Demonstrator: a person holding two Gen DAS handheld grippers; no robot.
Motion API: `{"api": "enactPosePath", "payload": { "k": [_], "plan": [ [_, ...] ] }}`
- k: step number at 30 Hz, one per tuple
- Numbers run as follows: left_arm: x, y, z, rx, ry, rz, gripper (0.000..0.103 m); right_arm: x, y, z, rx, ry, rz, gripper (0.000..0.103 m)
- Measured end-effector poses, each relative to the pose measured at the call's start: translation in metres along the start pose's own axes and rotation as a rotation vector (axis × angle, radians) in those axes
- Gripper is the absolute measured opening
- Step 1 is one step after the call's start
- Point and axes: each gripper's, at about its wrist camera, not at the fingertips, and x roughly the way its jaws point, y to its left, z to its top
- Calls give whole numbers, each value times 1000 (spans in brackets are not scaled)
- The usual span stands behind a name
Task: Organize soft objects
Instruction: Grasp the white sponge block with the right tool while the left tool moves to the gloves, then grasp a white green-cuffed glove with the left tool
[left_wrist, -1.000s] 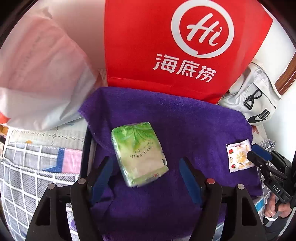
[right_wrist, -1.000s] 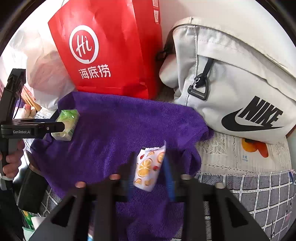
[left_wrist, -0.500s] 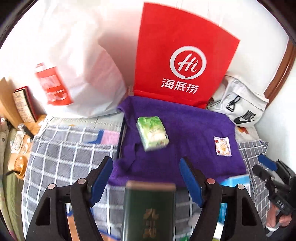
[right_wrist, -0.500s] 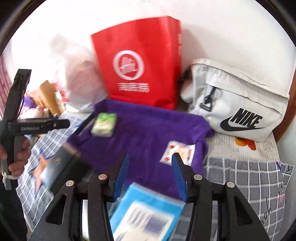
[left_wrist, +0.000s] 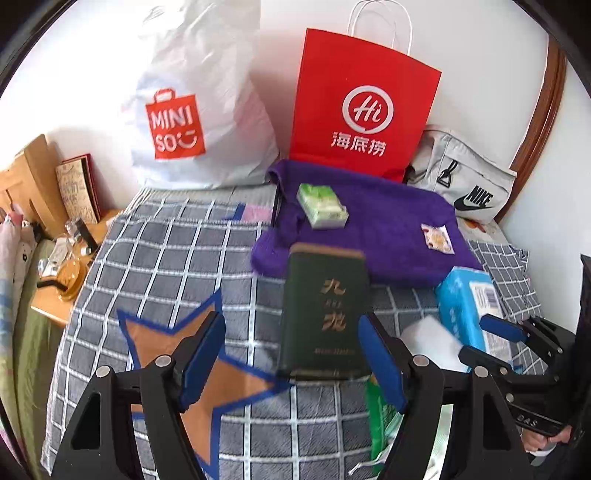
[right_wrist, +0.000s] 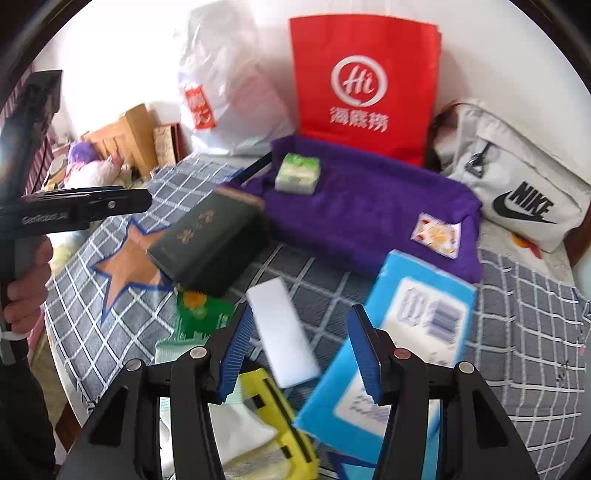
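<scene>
On the bed, the purple towel (left_wrist: 388, 229) lies spread against the red paper bag (left_wrist: 362, 107), and two soft things already sit on it: the green tissue pack (left_wrist: 322, 206) toward its left end and the small fruit-print sachet (left_wrist: 437, 238) toward its right, well apart. I would say the sorting is partly done, since more waits on the checked bedspread (left_wrist: 166, 258) in front of the towel: from the left, a dark green box (right_wrist: 210, 240), a green packet (right_wrist: 199, 314) just below it, a white sponge block (right_wrist: 282, 328), a yellow-edged thing (right_wrist: 277, 417) nearest the camera, and a big blue tissue pack (right_wrist: 417, 332). Which of these count as soft I can only guess; the sponge and the blue pack look likely. The left tool (left_wrist: 291, 365) hangs over the bedspread with its jaws spread wide and nothing gripped; the dark box only shows beyond them. The right tool (right_wrist: 303, 354) has just been opening its jaws, and they now stand apart and empty, the white sponge lying beneath the gap and the blue pack under the right jaw.
</scene>
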Motion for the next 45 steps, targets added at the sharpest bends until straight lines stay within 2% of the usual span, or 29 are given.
{"api": "enactPosePath", "payload": {
  "k": [9,10,11,12,19,23,29,34,40,45],
  "plan": [
    [3,17,-40,-10,29,-10,73,46,19,-9,-44,81,-21,53],
    [3,19,-42,-13,32,-13,73,51,20,-10,-49,94,-16,50],
    [4,19,-44,-17,35,-14,73,52,23,-11,-64,87,-30,35],
    [5,20,-47,-19,39,-17,73,51,25,-12,-80,72,-57,36],
    [4,14,-65,-23,68,-30,73,2,23,-9,-27,-67,-38,35],
    [-1,9,-81,-37,86,-42,73,-31,24,-19,-4,-109,-36,35],
    [-14,-5,-100,-58,103,-109,73,-74,22,-51,23,-133,-65,36],
    [-23,-37,-108,2,97,-145,73,-96,14,-92,61,-106,-102,36],
    [-22,-78,-108,82,113,-191,73,-89,-5,-140,142,-8,-133,36],
    [-12,-102,-108,127,105,-194,73,-73,-21,-160,209,36,-136,36]
  ]
}}
